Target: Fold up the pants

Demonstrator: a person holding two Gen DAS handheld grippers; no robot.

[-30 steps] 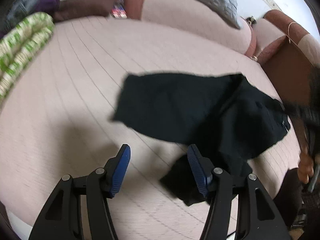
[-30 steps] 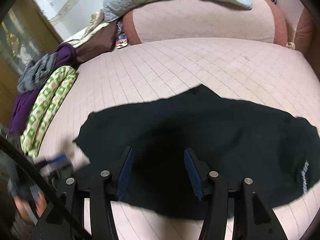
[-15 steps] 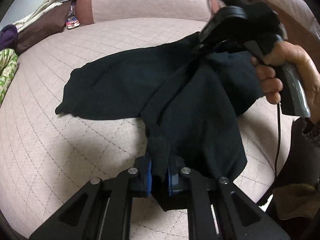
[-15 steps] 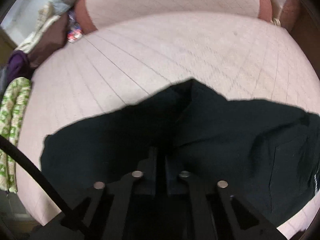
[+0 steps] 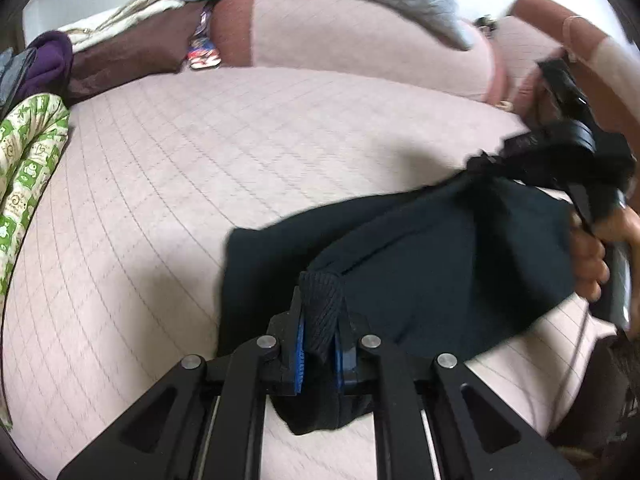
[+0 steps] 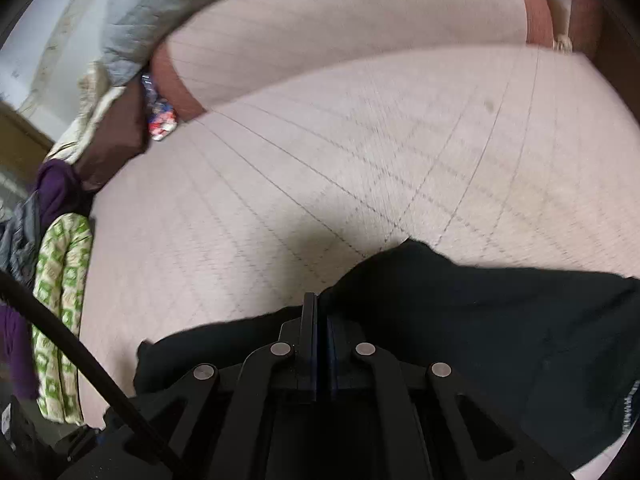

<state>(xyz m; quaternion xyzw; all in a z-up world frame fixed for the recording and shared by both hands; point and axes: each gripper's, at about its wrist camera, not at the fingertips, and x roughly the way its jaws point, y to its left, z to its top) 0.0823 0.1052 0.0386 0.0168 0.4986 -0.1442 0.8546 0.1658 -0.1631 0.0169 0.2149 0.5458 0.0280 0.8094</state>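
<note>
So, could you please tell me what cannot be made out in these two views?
- Left wrist view: the right gripper tips are blurred against the black pants.
- Right wrist view: the pants run off the right edge, and the gripper's frame hides their near part.

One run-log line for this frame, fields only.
stage: fold begun | left gripper: shut on pants ribbed hem | right gripper: shut on pants edge | pants: part lifted off bed

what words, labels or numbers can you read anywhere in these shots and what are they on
None can be read.
black pants: pale lettering at the right edge, too blurred to read.
colourful packet by the bolster: print too small and blurred to read.
</note>
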